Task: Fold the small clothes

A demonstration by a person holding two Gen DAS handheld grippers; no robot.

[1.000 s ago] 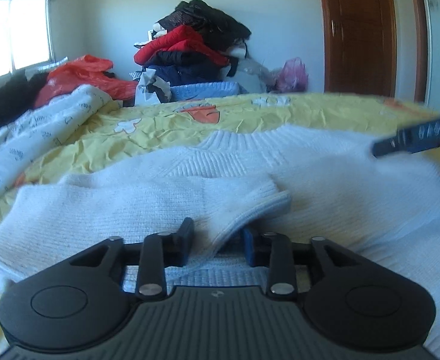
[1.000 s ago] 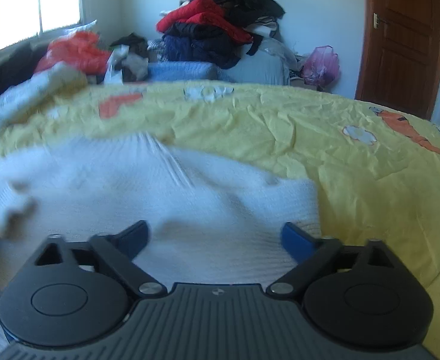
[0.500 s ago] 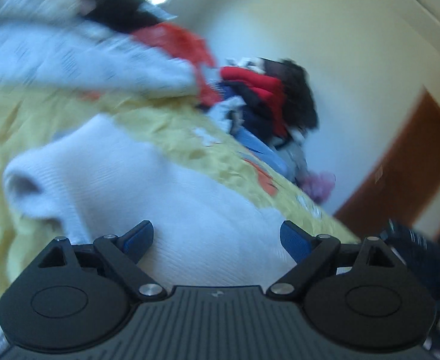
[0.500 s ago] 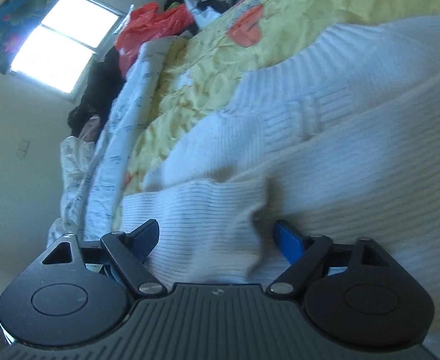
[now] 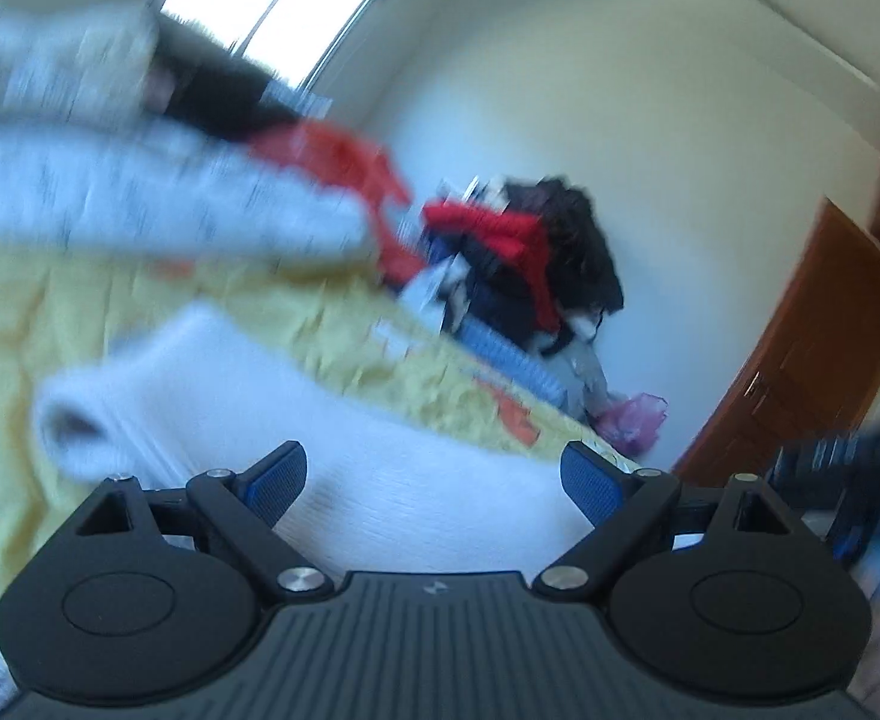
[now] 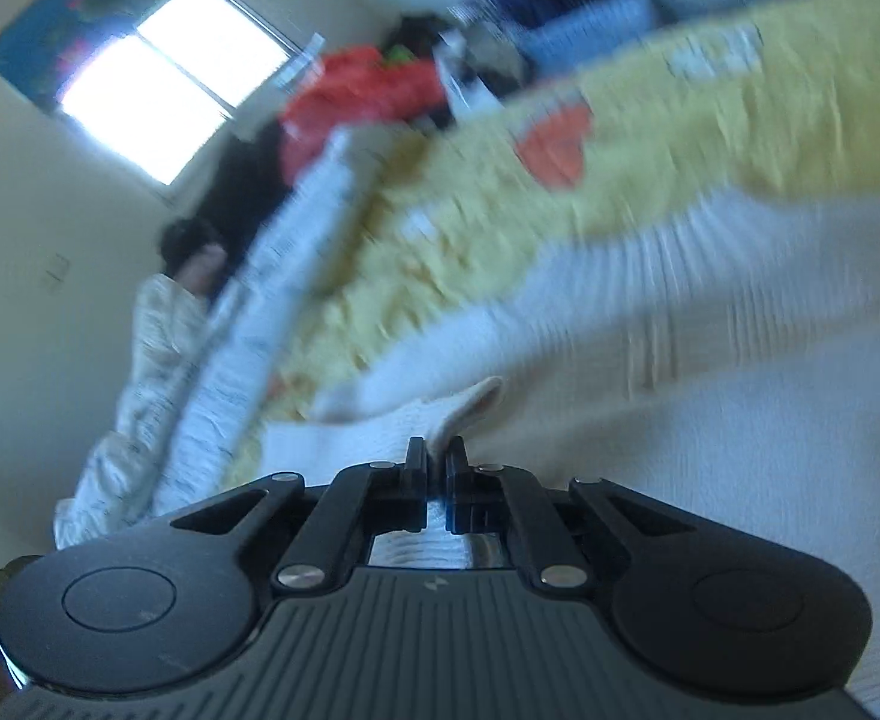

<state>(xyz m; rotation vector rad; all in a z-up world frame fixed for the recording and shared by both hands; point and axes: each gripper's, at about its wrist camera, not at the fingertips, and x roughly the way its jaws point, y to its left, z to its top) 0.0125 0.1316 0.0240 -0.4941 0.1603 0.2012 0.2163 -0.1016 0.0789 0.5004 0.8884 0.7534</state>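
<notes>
A white knit sweater (image 6: 709, 420) lies spread over the yellow bedsheet (image 6: 649, 138) of the bed, toward the near edge, its ribbed neck band turned to the far side. The right gripper (image 6: 437, 468) has just closed; its jaws are pressed together on a fold of the sweater's cuff, a cream flap of knit sticking up between them. The left gripper (image 5: 434, 474) has just been opening; its jaws stand spread wide with the sweater's body (image 5: 380, 468) below and between them, the blue pads touching nothing that can be made out. A sleeve end (image 5: 74, 426) of the sweater shows its open cuff at the left of that view.

The sheet carries orange heart-like prints (image 6: 556, 147) and white shapes; any lettering on them is too blurred to read. A white quilt (image 6: 248, 324) with small dark printed marks runs along the far left edge of the bed; its writing cannot be read. Beyond the bed's far edge is a pile of clothes (image 5: 529, 252) in red, black and blue, with a pink bag (image 5: 631, 420) beside it near a brown wooden door (image 5: 799, 372). A bright window (image 6: 164, 78) sits in the wall. Each gripper's housing bears a small pale logo (image 5: 434, 588), too small to identify.
</notes>
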